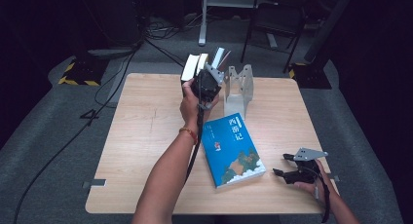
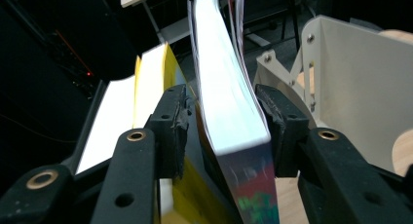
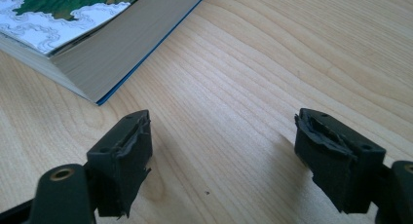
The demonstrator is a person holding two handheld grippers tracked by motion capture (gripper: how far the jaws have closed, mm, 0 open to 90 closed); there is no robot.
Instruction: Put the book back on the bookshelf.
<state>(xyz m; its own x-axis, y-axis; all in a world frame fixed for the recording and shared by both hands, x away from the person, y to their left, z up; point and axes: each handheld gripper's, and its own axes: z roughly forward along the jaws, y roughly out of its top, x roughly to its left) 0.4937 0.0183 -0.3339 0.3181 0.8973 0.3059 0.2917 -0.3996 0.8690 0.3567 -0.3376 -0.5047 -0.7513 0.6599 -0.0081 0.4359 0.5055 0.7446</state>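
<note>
Straddling a thick book (image 2: 233, 112) that stands upright at the far edge of the table (image 1: 146, 136), the left gripper (image 1: 207, 70) sits at about 12 o'clock in the high view, held up by the left hand (image 1: 191, 104). Its jaws are partly spread: the right pad lies against the book's cover, while the left pad stands a sliver off the page edges (whether it truly presses I cannot tell). Just left of that book stands a yellow-covered book (image 2: 156, 78), with 1 more pale volume beyond it, and a white bookend (image 1: 238, 85) stands to its right. A blue book (image 1: 233, 150) lies flat near the table's centre. At 4 o'clock the right gripper (image 3: 221, 146) rests low over bare wood, jaws wide apart and holding nothing.
</note>
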